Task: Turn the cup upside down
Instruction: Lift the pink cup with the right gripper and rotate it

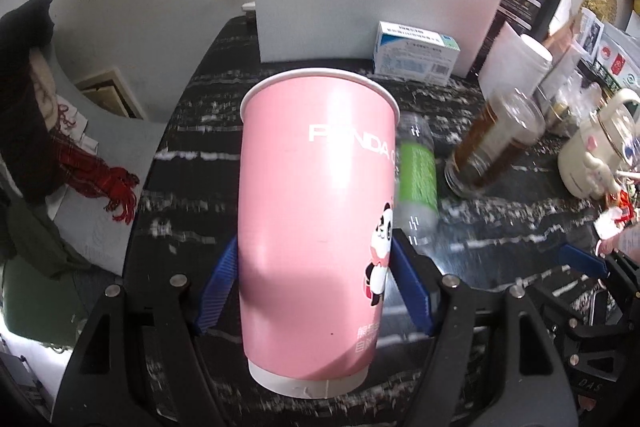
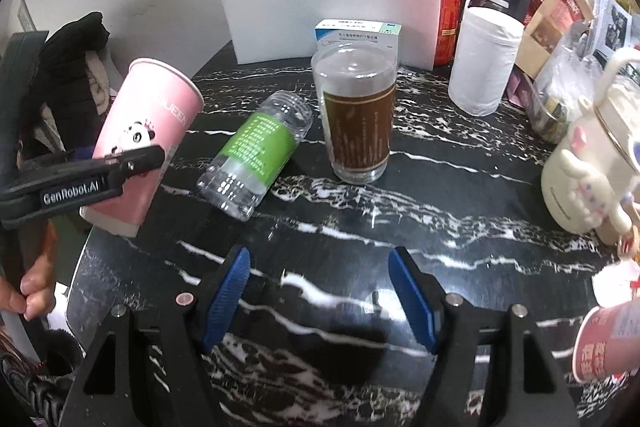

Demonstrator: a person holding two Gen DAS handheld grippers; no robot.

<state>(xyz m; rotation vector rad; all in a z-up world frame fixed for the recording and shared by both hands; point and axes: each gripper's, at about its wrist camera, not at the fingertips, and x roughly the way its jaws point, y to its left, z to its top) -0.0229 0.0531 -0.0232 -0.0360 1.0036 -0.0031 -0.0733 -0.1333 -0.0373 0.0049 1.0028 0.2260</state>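
We've got the pink panda paper cup (image 1: pixel 316 227) clamped in L gripper (image 1: pixel 316 287), mouth-up, lifted near desk's left edge; R gripper (image 2: pixel 326 291) jaws apart, empty

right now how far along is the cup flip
Done: the left gripper has closed on the pink cup and lifted it off the table; in the right wrist view the cup hangs tilted beside the table's edge. In hand: the turn is barely begun, as the rim is above the base. Left: finish inverting it and set it rim down. The right gripper is open, holding nothing.
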